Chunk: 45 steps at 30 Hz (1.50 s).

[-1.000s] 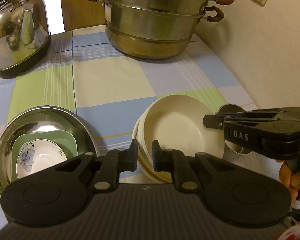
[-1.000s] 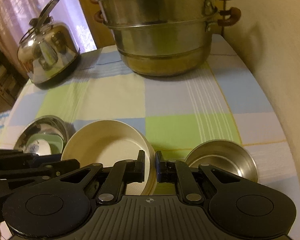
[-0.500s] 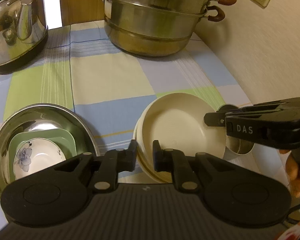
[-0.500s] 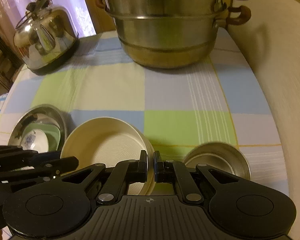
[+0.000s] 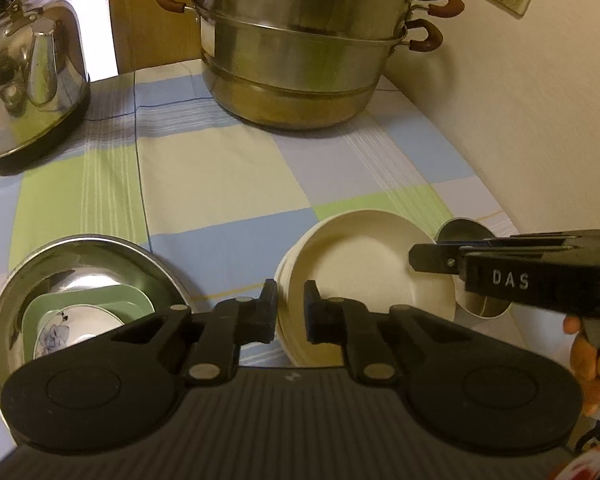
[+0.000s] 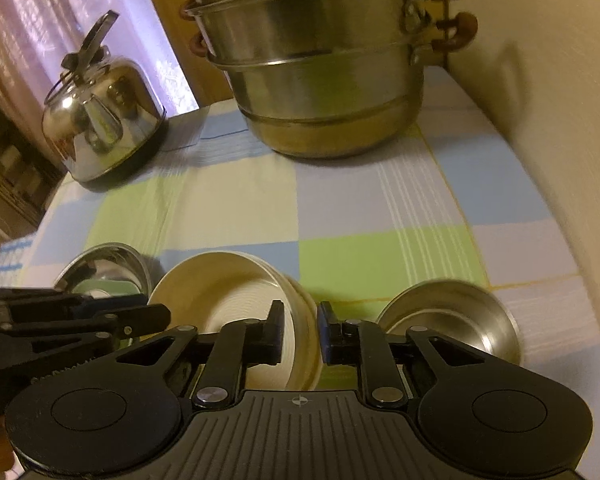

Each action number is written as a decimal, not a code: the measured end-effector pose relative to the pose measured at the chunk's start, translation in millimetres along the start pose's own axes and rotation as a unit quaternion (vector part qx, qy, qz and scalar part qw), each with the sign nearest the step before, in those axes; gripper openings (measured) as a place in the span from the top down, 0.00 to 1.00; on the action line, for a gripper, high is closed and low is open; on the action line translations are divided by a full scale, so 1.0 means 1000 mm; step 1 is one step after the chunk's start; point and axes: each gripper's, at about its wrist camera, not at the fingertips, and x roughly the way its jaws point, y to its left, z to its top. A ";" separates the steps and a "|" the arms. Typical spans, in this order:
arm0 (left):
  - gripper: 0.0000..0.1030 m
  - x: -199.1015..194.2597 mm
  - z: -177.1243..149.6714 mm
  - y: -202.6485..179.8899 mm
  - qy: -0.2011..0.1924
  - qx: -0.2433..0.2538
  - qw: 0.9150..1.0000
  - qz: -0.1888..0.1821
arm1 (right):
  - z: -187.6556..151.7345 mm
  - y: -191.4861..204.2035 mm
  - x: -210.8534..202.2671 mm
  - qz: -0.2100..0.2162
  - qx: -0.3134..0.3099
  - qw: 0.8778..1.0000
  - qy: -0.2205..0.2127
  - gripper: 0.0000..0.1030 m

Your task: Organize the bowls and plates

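Cream bowls (image 5: 364, 264), stacked, smooth.

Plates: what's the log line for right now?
left gripper: jaws just closing on cream plates | right gripper: jaws just opening, rim between

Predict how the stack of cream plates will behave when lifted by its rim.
The cream plates look rigid, so probably won't flex. Several loosely nested layers may shift apart if tilted. Their smooth rims could slip in a pinch.
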 end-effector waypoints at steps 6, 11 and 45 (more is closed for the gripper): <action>0.89 0.002 0.006 0.003 0.009 0.003 1.000 -0.010 | 0.014 -0.011 0.004 0.012 0.052 0.998 0.039 0.90; 0.89 -0.001 0.013 0.002 0.004 0.007 1.000 -0.021 | 0.020 -0.020 0.007 0.014 0.088 0.994 0.067 0.90; 0.87 0.005 -0.007 -0.001 0.011 0.010 1.000 -0.013 | -0.015 -0.004 -0.002 -0.018 0.016 1.000 0.018 0.91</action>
